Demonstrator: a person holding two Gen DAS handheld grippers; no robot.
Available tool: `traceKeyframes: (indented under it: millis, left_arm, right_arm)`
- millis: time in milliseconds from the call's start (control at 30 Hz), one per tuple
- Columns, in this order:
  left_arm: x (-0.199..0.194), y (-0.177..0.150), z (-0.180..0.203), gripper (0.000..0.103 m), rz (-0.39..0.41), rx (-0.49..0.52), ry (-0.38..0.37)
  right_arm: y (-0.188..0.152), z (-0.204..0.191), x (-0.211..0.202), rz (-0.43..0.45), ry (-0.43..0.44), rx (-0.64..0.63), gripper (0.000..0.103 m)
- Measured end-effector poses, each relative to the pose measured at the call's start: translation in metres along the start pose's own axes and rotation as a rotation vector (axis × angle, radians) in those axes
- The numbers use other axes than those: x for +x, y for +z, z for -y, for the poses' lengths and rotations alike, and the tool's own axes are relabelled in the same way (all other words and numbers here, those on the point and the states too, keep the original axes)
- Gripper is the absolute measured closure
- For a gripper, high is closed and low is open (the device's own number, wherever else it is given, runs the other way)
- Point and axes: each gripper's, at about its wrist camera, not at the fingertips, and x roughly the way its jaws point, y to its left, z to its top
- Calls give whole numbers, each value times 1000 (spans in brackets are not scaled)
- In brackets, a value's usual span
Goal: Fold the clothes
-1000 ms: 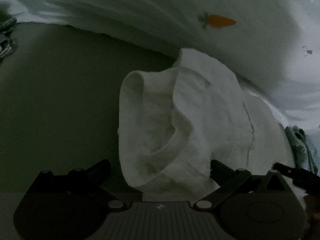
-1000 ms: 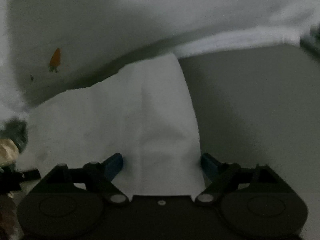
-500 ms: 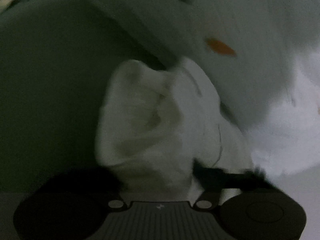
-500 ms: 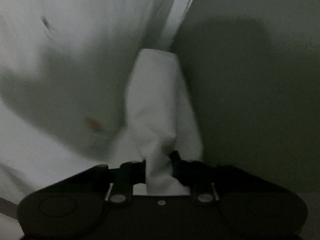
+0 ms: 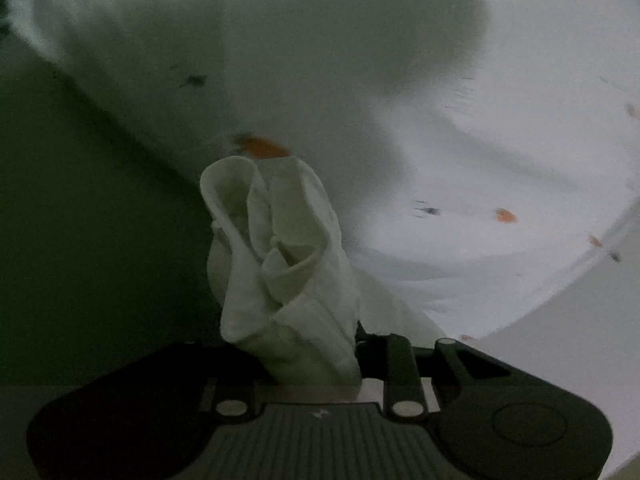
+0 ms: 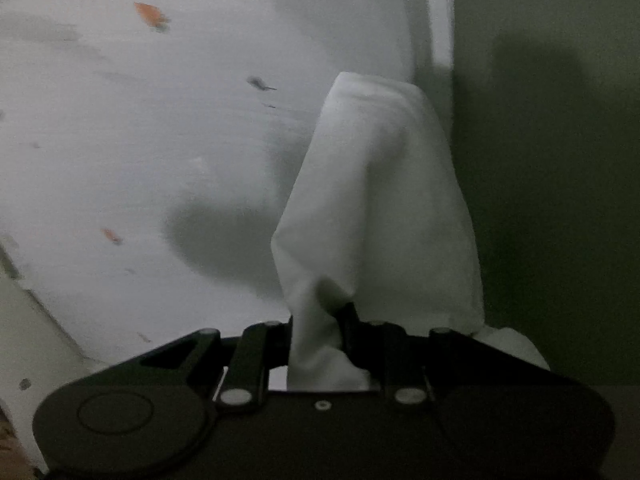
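Grippers both pinch the white cloth (image 5: 280, 264), left gripper (image 5: 316, 356) and right gripper (image 6: 316, 340) squeezed tight on bunched ends, lifted over the white sheet (image 5: 460, 160) with little orange carrots (image 5: 262, 147).

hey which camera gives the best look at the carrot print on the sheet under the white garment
The left wrist view. One carrot print sits large near the centre, just beyond the white garment pinched in the left tool, with more at right. The right wrist view shows only small, smeared carrots on the sheet, left of the right tool.
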Motion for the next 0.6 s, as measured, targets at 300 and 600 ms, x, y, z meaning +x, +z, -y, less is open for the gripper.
traceKeyframes:
  millis: [300, 600]
  left_arm:
    - [-37, -50, 58, 74, -34, 108, -165]
    - [-30, -111, 155, 74, -126, 145, -203]
  right_arm:
    - [-51, -58, -104, 130, 31, -117, 84]
    - [-56, -115, -203, 228, -2, -142, 84]
